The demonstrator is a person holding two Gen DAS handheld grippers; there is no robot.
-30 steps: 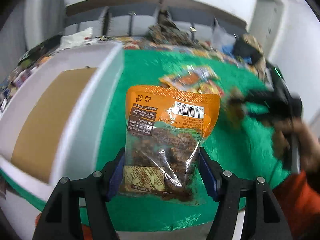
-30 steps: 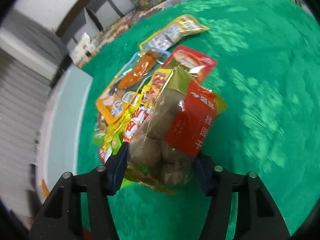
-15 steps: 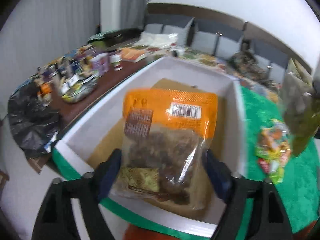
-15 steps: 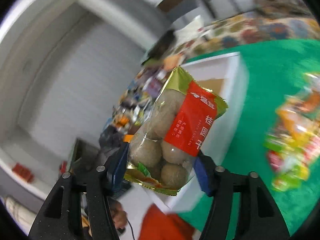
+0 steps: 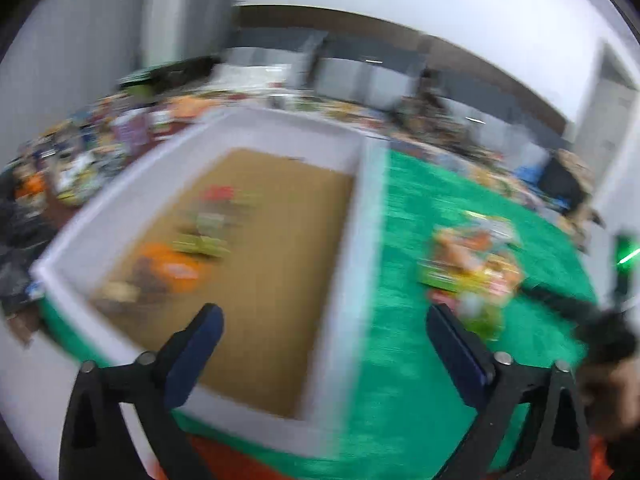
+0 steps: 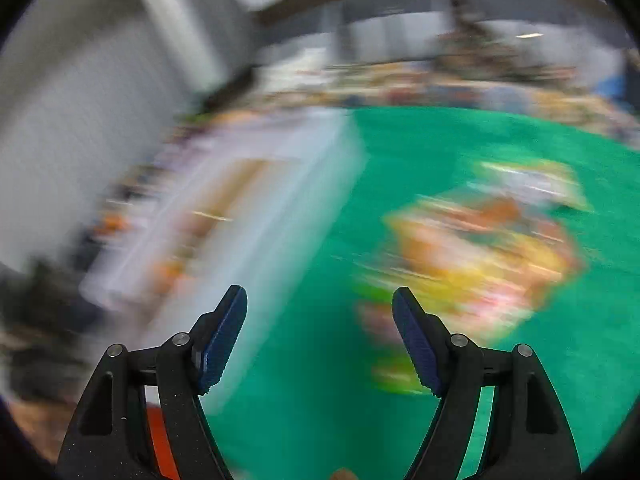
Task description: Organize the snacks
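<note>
Snacks in box (image 5: 188, 258): blurred packets lie on the brown floor of the white box (image 5: 362, 216).
Snack pile (image 5: 476, 264): on green cloth (image 5: 400, 380).
Left gripper (image 5: 322, 334): jaws opening wide, nothing between.
Right gripper (image 6: 320, 320): jaws opening, empty.

The white box (image 5: 362, 216) has smooth, matt walls and a floor that looks like brown cardboard. A fuzzy green cloth (image 5: 404, 364) covers the table at 5 o'clock of it. The snack packets (image 5: 474, 264) look like glossy plastic, though blurred.
</note>
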